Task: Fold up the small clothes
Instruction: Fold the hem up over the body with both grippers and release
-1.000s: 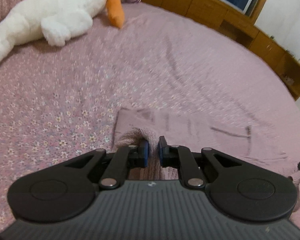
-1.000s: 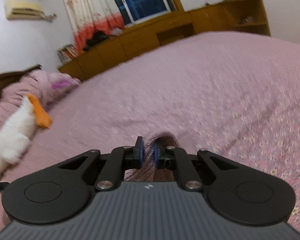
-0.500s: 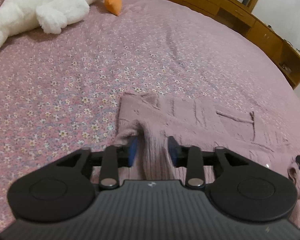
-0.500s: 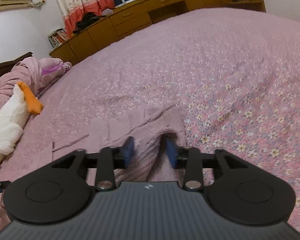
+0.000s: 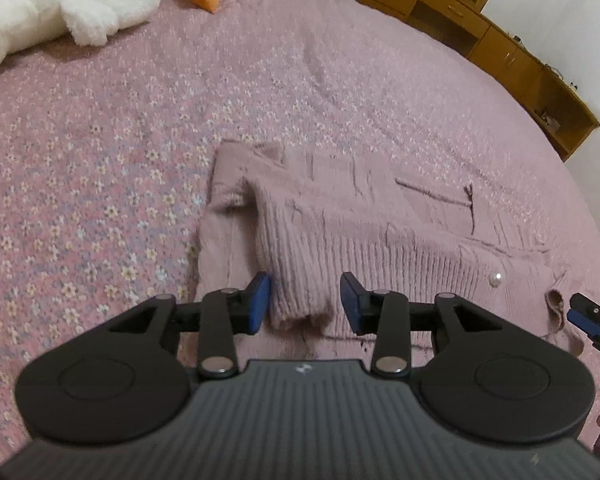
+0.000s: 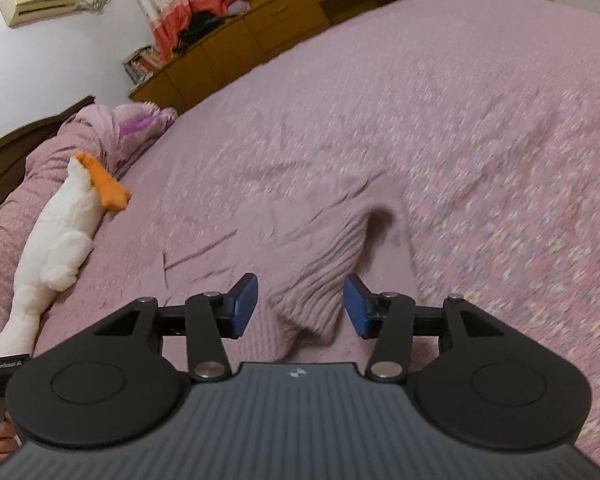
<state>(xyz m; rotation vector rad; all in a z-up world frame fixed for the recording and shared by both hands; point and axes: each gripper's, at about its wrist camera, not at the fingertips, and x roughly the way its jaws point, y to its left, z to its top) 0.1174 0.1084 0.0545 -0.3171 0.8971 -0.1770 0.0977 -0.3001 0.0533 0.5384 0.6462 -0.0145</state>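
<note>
A small pink knitted cardigan (image 5: 364,216) lies spread on the pink flowered bedspread (image 5: 100,152). One ribbed sleeve (image 5: 292,248) is folded across its body and ends between the jaws of my left gripper (image 5: 305,303), which is open and not gripping it. In the right wrist view the other sleeve (image 6: 324,276) lies folded in and ends between the jaws of my right gripper (image 6: 300,304), also open. The cardigan (image 6: 284,232) shows there blurred. The right gripper's tips (image 5: 584,316) show at the left wrist view's right edge.
A white plush goose (image 5: 68,4) with an orange beak lies at the far left of the bed; it also shows in the right wrist view (image 6: 64,240). Wooden cabinets (image 5: 480,28) line the bed's far side. A bunched pink quilt (image 6: 88,136) lies by the headboard.
Both grippers were shut on the sleeve ends a second ago. They have opened wide, let the sleeves drop onto the cardigan and drawn back a little.
</note>
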